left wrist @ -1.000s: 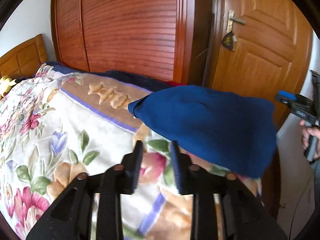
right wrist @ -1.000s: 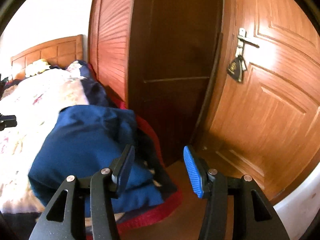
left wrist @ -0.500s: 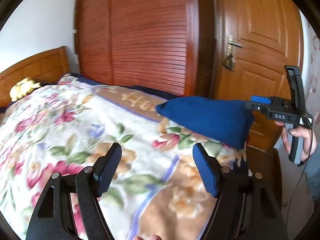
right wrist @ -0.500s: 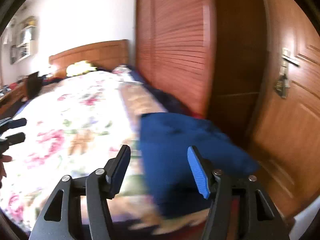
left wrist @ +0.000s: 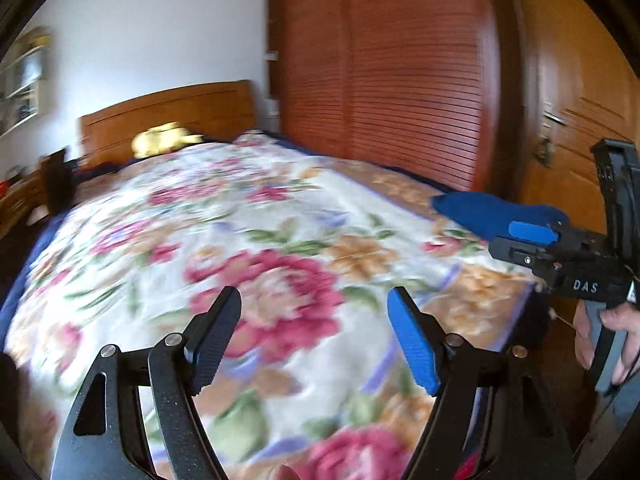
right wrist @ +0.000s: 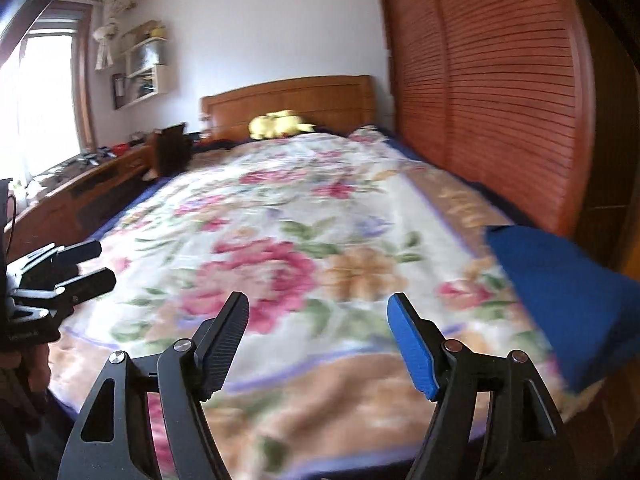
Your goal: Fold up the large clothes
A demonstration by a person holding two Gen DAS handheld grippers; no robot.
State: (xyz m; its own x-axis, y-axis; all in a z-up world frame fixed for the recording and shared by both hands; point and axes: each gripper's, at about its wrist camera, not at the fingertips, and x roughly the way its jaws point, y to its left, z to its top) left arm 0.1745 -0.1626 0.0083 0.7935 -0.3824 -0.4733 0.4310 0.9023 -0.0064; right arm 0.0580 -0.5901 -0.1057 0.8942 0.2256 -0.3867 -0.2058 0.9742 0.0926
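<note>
We see one folded blue garment (right wrist: 568,296) lying at the foot corner of the bed (right wrist: 312,240), on the side nearest the slatted wardrobe doors (right wrist: 492,92), resting on the floral blanket (left wrist: 248,264). From the right wrist view it sits off to the right of our right gripper (right wrist: 318,344), well apart from the fingers (right wrist: 412,350) and touching neither of them. From the left wrist view the same garment shows as a low blue shape (left wrist: 492,212) far to the right, partly behind the right gripper's body, and our left gripper (left wrist: 314,338) is well away from it over the middle of the blanket. The left gripper's two fingers stand spread wide, with only the blanket seen between them and nothing held. The right gripper's two fingers are also spread and are opening wider at this moment, with nothing between them either. We count two grippers, each with one black finger and one blue-padded finger, one blue garment, one blanket and one yellow soft toy (right wrist: 278,124) up by the wooden headboard (right wrist: 296,100). A hand (left wrist: 612,334) grips the right gripper's handle at the edge of the left wrist view. Both views are blurred.
</note>
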